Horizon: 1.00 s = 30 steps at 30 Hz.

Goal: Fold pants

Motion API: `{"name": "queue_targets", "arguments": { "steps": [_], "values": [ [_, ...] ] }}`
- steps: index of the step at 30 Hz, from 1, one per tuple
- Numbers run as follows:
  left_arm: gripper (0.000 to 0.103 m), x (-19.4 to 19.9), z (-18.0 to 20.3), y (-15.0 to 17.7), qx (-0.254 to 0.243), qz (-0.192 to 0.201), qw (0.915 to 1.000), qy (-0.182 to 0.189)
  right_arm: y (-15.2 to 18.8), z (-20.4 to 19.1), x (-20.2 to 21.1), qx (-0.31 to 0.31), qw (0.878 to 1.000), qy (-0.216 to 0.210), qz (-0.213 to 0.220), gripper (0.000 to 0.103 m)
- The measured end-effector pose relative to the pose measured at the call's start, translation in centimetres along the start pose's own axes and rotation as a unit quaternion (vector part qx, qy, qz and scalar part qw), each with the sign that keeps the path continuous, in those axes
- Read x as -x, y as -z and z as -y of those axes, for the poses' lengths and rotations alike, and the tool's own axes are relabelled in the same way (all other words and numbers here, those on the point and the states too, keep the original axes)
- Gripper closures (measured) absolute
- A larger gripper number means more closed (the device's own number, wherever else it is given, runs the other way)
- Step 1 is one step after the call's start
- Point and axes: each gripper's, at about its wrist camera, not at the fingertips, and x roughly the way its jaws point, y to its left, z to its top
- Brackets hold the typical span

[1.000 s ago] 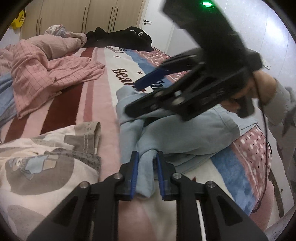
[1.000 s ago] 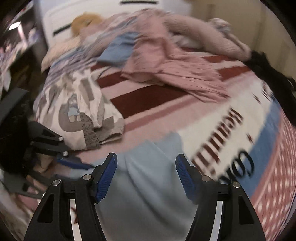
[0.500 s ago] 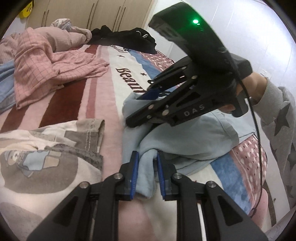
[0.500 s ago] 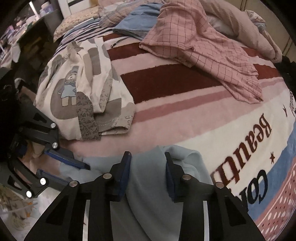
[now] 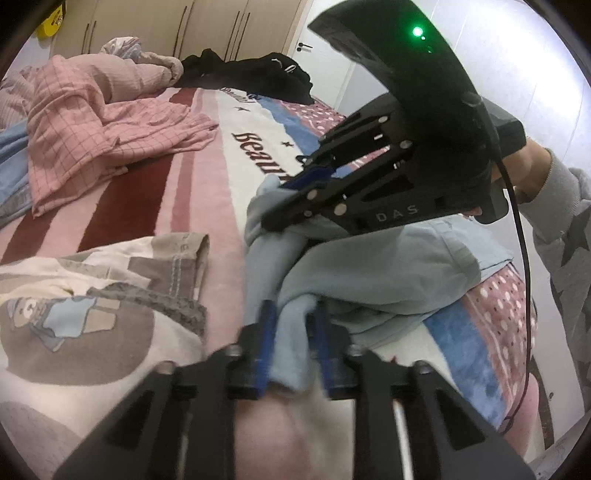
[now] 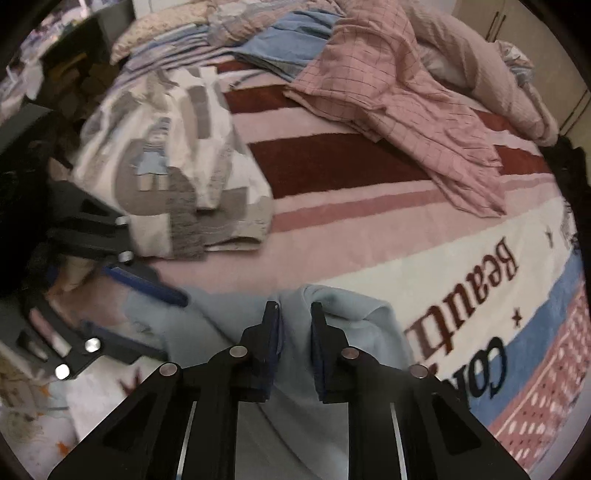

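Light blue pants point(image 5: 388, 266) lie bunched on the bed blanket point(image 5: 207, 206), at its near edge, just beside the "Beauti" lettering point(image 6: 476, 299).

Left tool point(image 5: 293, 345): jaws closing, nearly together, blue pads point(image 5: 266, 343) pressing a fold of the pants fabric from both sides. Cloth bulges up out of the gap. Grip is on the pants edge nearest the blanket's edge.

Right tool point(image 6: 294, 334): jaws closing fast, narrow gap, a ridge of pants fabric pinched between the pads point(image 6: 275, 332). In the left wrist view it comes in from the upper right, angled steeply down onto the far side of the pants, green light on its housing lit. A hand point(image 5: 524, 166) in a grey star-print sleeve point(image 5: 565, 229) holds it.

Both tools sit on the same pants, left one nearer the blanket edge, right one further in toward the lettering. Fabric between them is slack and creased, not spread flat.

Relative to the pants:
- cream cartoon-print garment point(image 6: 166, 162) just beside, on the pink stripes, not touching as far as I can tell
- pink checked garment point(image 6: 388, 81) well apart, further up the bed
- blue folded cloth point(image 6: 284, 40) beyond that
- black clothes point(image 5: 251, 74) at the far side of the bed, near the wardrobe doors point(image 5: 207, 26)
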Motion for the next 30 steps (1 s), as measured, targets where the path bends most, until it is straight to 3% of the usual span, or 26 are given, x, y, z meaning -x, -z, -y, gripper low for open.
{"name": "queue_targets", "arguments": {
  "steps": [5, 6, 7, 8, 11, 13, 15, 16, 17, 19, 24, 26, 30],
  "values": [
    [0.094, -0.3, -0.3, 0.3, 0.004, -0.009, 0.9999, 0.013, -0.7, 1.5, -0.4, -0.044, 0.998, 0.032, 0.020, 0.097],
    [0.094, -0.3, -0.2, 0.3, 0.004, -0.009, 0.9999, 0.013, -0.8, 1.9, -0.5, -0.052, 0.997, 0.049, 0.022, 0.102],
    [0.094, -0.3, -0.3, 0.4, 0.005, -0.010, 0.9998, 0.014, -0.9, 2.9, -0.5, -0.071, 0.993, 0.087, 0.023, 0.103],
    [0.094, -0.3, -0.3, 0.4, 0.007, -0.009, 0.9998, 0.015, -1.0, 3.7, -0.5, -0.087, 0.991, 0.098, 0.024, 0.103],
    [0.094, -0.2, -0.3, 0.5, 0.007, -0.007, 0.9999, 0.014, -0.6, 6.0, -0.5, -0.130, 0.988, 0.081, 0.027, 0.103],
    [0.094, -0.2, -0.2, 0.5, 0.005, -0.005, 0.9999, 0.013, -0.5, 5.7, -0.1, -0.128, 0.991, 0.009, 0.037, 0.101],
    [0.094, -0.2, -0.3, 0.5, 0.005, -0.003, 0.9999, 0.014, -0.8, 4.7, 0.5, -0.104, 0.993, -0.014, 0.050, 0.101],
    [0.094, -0.2, -0.4, 0.5, 0.006, -0.003, 0.9999, 0.014, -1.0, 3.9, 0.6, -0.086, 0.995, -0.010, 0.047, 0.097],
    [0.094, -0.2, -0.4, 0.5, 0.007, -0.002, 0.9999, 0.015, -1.2, 3.5, 0.5, -0.075, 0.996, -0.008, 0.037, 0.083],
    [0.094, -0.1, -0.3, 0.5, 0.005, 0.000, 0.9999, 0.014, -1.6, 3.1, 0.0, -0.065, 0.998, -0.013, 0.022, 0.070],
    [0.094, -0.1, -0.4, 0.6, 0.006, 0.000, 0.9999, 0.016, -1.7, 1.7, -0.7, -0.042, 0.999, -0.028, -0.003, 0.071],
    [0.094, -0.1, -0.3, 0.6, 0.006, 0.001, 0.9999, 0.015, -1.5, 1.1, -0.6, -0.025, 0.999, -0.024, -0.009, 0.087],
    [0.094, -0.1, -0.4, 0.6, 0.007, 0.001, 0.9998, 0.016, -1.4, 0.9, -0.9, -0.021, 0.999, -0.019, -0.015, 0.093]
  ]
}}
